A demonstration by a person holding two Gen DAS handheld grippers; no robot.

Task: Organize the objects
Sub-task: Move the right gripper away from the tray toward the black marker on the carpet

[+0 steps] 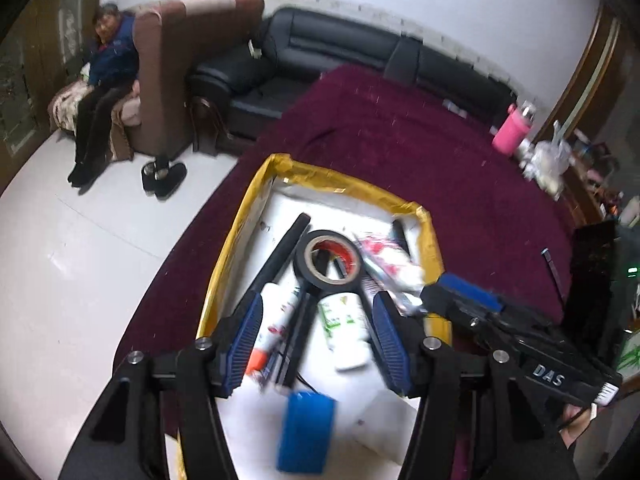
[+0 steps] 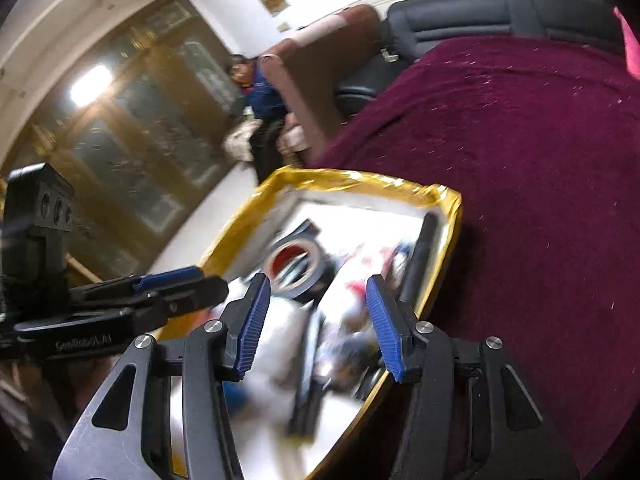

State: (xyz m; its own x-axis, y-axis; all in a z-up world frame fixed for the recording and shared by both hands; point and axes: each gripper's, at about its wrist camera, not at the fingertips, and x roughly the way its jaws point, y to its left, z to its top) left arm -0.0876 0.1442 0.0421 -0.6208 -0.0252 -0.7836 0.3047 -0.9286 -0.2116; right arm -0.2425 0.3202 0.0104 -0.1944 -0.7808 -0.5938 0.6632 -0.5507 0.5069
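A white box with a yellow-taped rim [image 1: 340, 178] lies on a maroon cloth. In it are a black tape roll [image 1: 327, 260], a white tube [image 1: 274, 320], a white bottle with green print [image 1: 346, 326], a black rod [image 1: 280, 256], a red-patterned packet [image 1: 390, 264] and a blue cylinder [image 1: 306, 432]. My left gripper [image 1: 318, 300] is open and empty above the box. My right gripper [image 2: 316, 286] is open and empty over the same box [image 2: 452, 216], and it also shows in the left wrist view [image 1: 460, 292] at the box's right rim. The tape roll [image 2: 294, 268] appears blurred there.
The maroon cloth [image 1: 420, 140] covers the table around the box. A pink cup [image 1: 510, 128] and clutter stand at the far right edge. A black sofa [image 1: 340, 48] and a brown armchair [image 1: 168, 80] with a seated person stand beyond. White floor lies to the left.
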